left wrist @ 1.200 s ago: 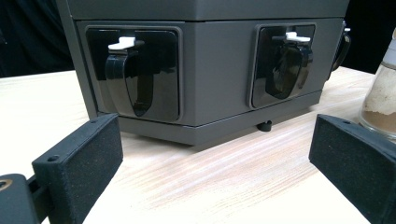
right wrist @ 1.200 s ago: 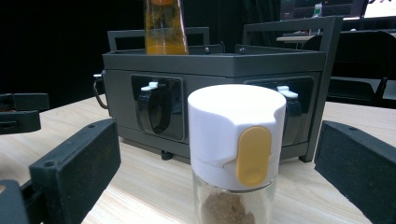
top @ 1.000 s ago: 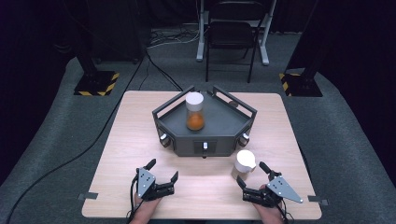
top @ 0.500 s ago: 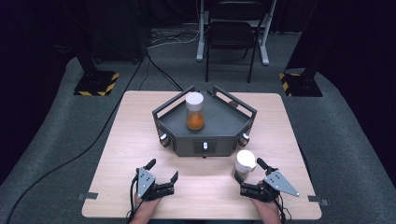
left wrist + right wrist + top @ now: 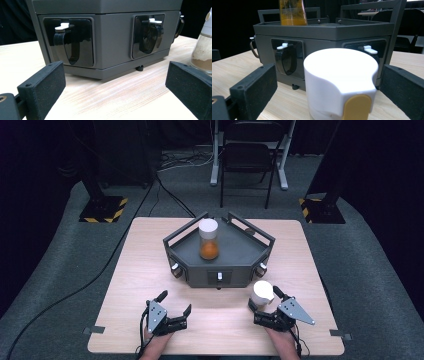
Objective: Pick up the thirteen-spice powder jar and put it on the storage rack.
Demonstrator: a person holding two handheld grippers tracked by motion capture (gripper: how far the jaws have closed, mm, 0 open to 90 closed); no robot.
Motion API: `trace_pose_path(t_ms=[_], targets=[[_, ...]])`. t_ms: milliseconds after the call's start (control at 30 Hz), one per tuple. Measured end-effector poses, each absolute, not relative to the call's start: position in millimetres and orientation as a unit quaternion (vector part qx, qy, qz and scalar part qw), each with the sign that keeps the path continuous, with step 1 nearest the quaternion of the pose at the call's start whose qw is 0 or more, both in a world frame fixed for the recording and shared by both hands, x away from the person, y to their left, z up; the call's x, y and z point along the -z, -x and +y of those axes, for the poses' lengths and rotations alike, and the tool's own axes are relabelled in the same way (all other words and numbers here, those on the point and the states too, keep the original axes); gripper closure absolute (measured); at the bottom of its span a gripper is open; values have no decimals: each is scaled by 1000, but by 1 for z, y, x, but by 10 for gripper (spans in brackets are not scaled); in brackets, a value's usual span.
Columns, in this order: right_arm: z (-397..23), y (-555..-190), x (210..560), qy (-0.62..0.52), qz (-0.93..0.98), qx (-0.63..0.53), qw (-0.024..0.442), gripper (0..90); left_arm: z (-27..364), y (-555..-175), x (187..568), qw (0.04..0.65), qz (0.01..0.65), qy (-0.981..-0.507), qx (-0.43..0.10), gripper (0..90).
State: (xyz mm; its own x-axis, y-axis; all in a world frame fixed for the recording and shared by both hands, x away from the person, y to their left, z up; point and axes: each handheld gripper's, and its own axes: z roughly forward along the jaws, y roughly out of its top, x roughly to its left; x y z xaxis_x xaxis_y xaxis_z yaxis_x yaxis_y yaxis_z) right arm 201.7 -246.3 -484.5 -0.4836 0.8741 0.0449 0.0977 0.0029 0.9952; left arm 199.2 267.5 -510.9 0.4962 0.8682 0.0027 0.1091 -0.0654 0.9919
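A grey six-sided box [image 5: 235,262] stands mid-table, and on its railed top is a clear jar of orange powder [image 5: 208,240] with a white lid. A second white-lidded jar [image 5: 262,292] stands on the table in front of the box's right corner. My right gripper [image 5: 264,299] is open with this jar between its jaws. In the right gripper view the white lid [image 5: 340,82] stands in the right gripper [image 5: 328,85], with a gap on each side. My left gripper [image 5: 175,303] rests open at the front left, holding nothing.
The box front carries black latches with white tabs [image 5: 65,26], seen between the left gripper's [image 5: 115,85] jaws. The brown-filled jar [image 5: 203,50] shows at that view's right edge. A folding chair [image 5: 247,155] stands behind the wooden table [image 5: 150,255].
My right gripper has moved left and forward until its jaws stand on either side of the white-lidded jar. The jar and the left gripper have stayed put.
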Motion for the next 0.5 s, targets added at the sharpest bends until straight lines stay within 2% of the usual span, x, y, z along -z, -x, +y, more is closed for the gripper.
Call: trace_pose_path(t_ms=[500], targets=[[-238, -214, 485, -395, 627, -584, 331, 14, 268, -199, 511, 572, 377, -648, -332, 27]])
